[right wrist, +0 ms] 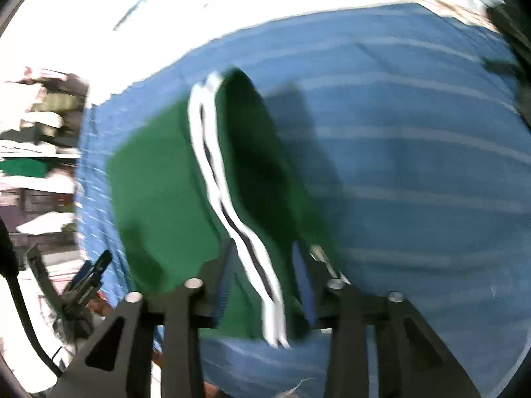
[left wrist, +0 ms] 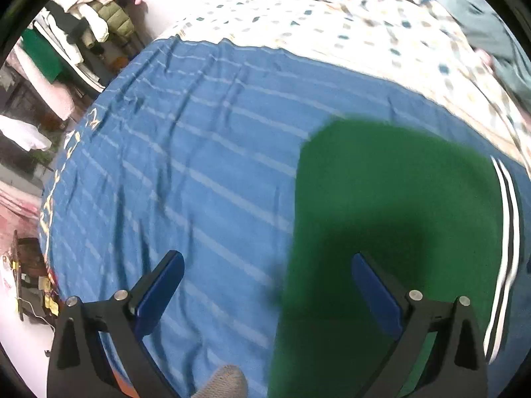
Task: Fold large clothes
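A green garment (left wrist: 391,219) with white and black side stripes (left wrist: 504,232) lies on a blue striped sheet (left wrist: 199,165). My left gripper (left wrist: 267,265) is open above the garment's left edge, holding nothing. In the right wrist view, my right gripper (right wrist: 262,258) has its fingers close together around the striped edge of the green garment (right wrist: 159,182), which is lifted and folded over. That view is motion-blurred.
A white patterned quilt (left wrist: 332,26) covers the bed's far side, with grey-green clothing (left wrist: 497,39) at the far right. Piled clothes and shelves (left wrist: 83,33) stand to the left beyond the bed edge. A gloved finger (left wrist: 225,381) shows at the bottom.
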Motion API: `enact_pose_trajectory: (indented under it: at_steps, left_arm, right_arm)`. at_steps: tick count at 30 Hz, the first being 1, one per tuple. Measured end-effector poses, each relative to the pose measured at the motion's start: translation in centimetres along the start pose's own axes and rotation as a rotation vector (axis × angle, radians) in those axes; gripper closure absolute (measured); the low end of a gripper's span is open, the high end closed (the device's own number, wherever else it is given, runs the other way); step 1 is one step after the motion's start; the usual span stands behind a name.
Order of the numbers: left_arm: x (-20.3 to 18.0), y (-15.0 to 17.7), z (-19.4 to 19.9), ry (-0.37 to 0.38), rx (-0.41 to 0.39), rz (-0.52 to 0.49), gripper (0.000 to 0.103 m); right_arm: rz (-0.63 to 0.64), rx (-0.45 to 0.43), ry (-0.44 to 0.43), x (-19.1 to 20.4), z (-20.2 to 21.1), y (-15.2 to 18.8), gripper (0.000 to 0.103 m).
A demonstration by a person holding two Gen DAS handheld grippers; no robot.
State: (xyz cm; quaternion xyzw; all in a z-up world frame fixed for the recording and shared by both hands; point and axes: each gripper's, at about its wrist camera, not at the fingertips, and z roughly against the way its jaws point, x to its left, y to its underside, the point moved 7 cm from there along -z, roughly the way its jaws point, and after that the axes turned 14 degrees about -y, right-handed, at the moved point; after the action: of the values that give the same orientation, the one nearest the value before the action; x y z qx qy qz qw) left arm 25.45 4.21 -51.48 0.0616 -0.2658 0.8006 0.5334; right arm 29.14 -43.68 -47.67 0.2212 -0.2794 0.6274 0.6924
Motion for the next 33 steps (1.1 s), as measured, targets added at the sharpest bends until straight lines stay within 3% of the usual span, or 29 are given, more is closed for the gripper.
enact_pose_trajectory:
  at_steps: [3,6,8,10,11,13,15,17,19,23,27,30,33]
  left_arm:
    - [-1.8,-3.7,-3.1,-0.025,0.011,0.002,0.000]
    - [-3.0,-5.2,-5.1,-0.026,0.028,-0.002,0.000]
    - [-3.4,-5.4,-6.1,-0.031,0.042,-0.021,0.000]
    - [-3.4,-5.1,-6.1,-0.002,0.039,-0.017,0.000]
    - [-3.4,-5.0,-5.9,0.017,0.036,-0.009,0.000]
    - [-3.2,-4.9,-5.5,0.021,0.025,0.000,0.000]
    - [-2.8,-4.6,-4.9,-0.014,0.030,-0.015,0.000]
    - [-1.8,-4.2,-4.0,-0.022,0.027,-0.008,0.000]
    - [-0.5,-3.3,-2.8,-0.015,0.021,0.018,0.000]
    - [1.6,0.3,-0.5,-0.022,0.049,0.043,0.000]
    - [2.3,4.6,0.6,-0.032,0.117,0.041,0.000]
    - [2.6,6.6,1.0,-0.032,0.161,0.052,0.000]
    - [2.5,7.5,1.2,-0.031,0.172,0.053,0.000]
  right_arm:
    - [-0.001,0.015,-0.085,0.6,-2.5,-4.1,0.054]
    - [-0.032,0.077,-0.177,0.4,-6.7,-7.0,0.054]
    - [-0.047,0.078,-0.195,0.7,-8.5,-7.6,0.101]
    - [-0.015,0.033,-0.147,1.7,-8.6,-8.1,0.101]
    - [0.008,-0.037,-0.130,2.2,-7.6,-9.0,0.101]
    - [0.006,-0.075,-0.079,0.7,-7.7,-11.1,0.101]
    - [-0.062,-0.007,-0.044,-1.0,-9.9,-11.4,0.101]
    - [-0.010,0.054,-0.029,-0.4,-10.6,-11.3,0.100]
    - [0.018,0.076,-0.030,0.3,-8.3,-10.1,0.088]
    - [-0.016,0.015,-0.020,-1.0,-1.6,-5.5,0.062]
    - [-0.209,0.060,-0.090,-4.5,0.6,3.0,0.062]
    - [-0.342,0.066,-0.162,-6.6,-0.8,7.9,0.058]
    - [-0.443,0.061,-0.224,-8.0,-3.6,10.0,0.053]
